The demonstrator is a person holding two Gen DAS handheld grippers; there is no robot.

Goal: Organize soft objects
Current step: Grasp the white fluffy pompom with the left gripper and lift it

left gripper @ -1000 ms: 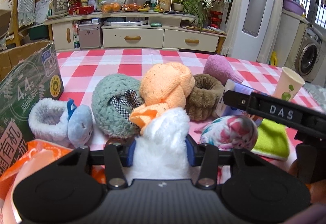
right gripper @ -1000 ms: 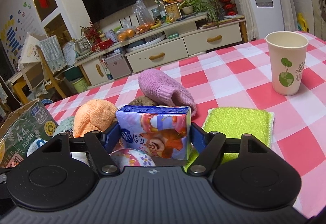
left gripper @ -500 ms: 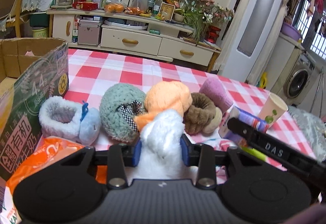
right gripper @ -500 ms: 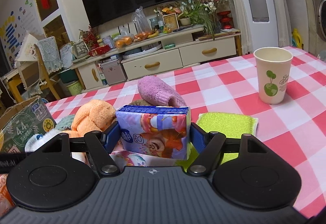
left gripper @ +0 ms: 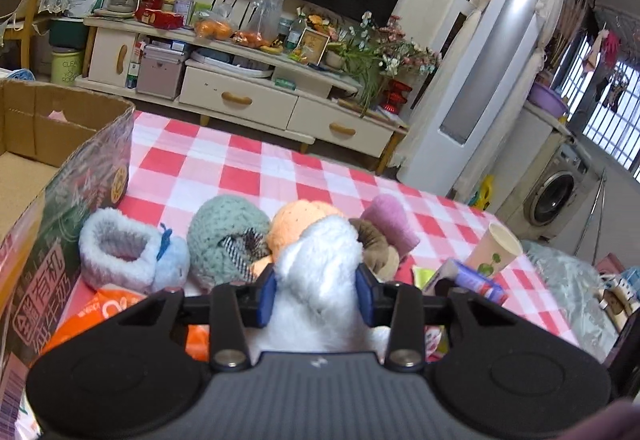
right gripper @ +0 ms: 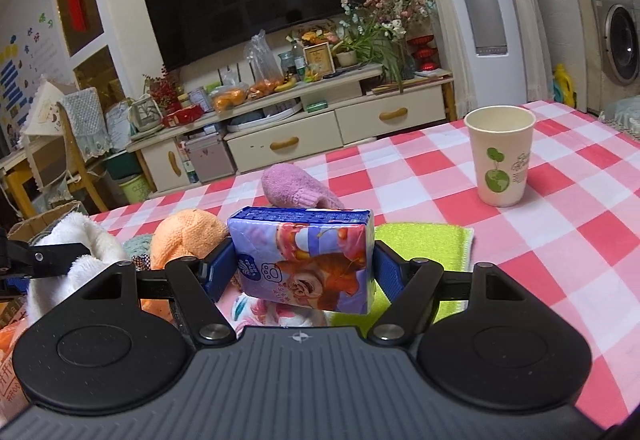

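My left gripper (left gripper: 316, 290) is shut on a white fluffy plush (left gripper: 320, 264) and holds it above the table. My right gripper (right gripper: 302, 272) is shut on a blue and purple tissue pack (right gripper: 306, 260), also lifted. On the checked tablecloth (left gripper: 224, 176) lie a pale blue fuzzy slipper (left gripper: 124, 256), a green knitted piece (left gripper: 228, 240), an orange plush (left gripper: 296, 220), a brown fuzzy ring (left gripper: 374, 252) and a pink sock (left gripper: 390, 220). The white plush also shows at the left of the right wrist view (right gripper: 80, 240).
An open cardboard box (left gripper: 60, 168) stands at the left. A paper cup (right gripper: 500, 156) stands at the right. A lime green cloth (right gripper: 424, 244) lies below the tissue pack. An orange plastic bag (left gripper: 100, 312) lies near the box.
Both grippers have risen with their loads. The left one has lifted the white plush well above the pile and more of the box's inside shows.
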